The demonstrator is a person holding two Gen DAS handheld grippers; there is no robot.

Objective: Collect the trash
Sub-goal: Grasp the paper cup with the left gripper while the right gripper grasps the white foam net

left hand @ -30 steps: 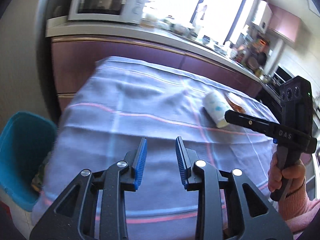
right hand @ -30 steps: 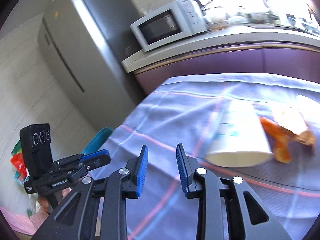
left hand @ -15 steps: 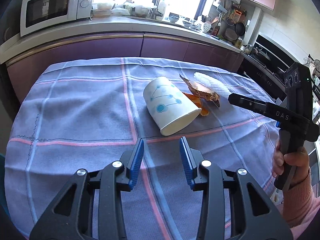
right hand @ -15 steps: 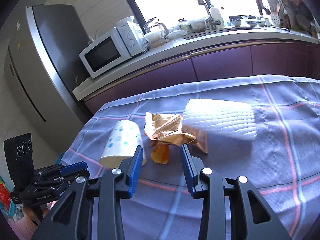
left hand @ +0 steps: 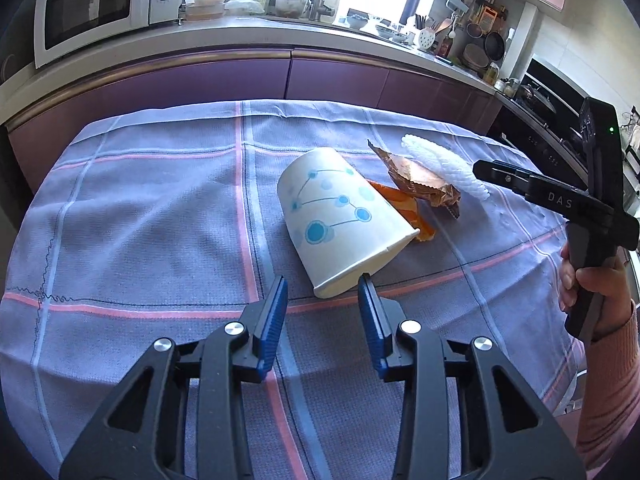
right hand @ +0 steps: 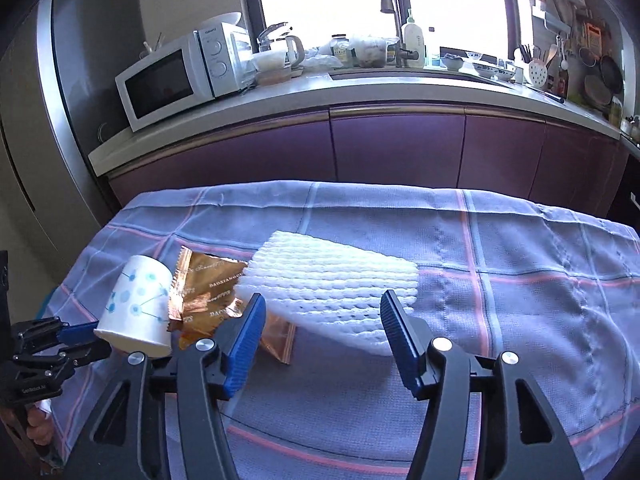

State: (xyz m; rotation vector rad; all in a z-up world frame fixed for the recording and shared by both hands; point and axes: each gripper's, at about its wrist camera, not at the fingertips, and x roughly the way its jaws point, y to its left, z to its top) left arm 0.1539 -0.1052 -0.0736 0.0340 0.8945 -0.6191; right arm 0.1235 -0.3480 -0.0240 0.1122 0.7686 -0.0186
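Two tongs spread wide, empty: left tongs (left hand: 322, 304), "DAS"-marked right tongs (right hand: 322, 322), "DAOXIANG" wrapper (right hand: 208, 294).

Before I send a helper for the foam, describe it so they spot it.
On the table's checked cloth, trash lies in a row: cup, gold wrapper, then the foam farthest right. It alone is white, ribbed netting.

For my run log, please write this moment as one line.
left gripper: open, before paper cup | right gripper: open, before foam net | gold wrapper, orange scrap: on tablecloth
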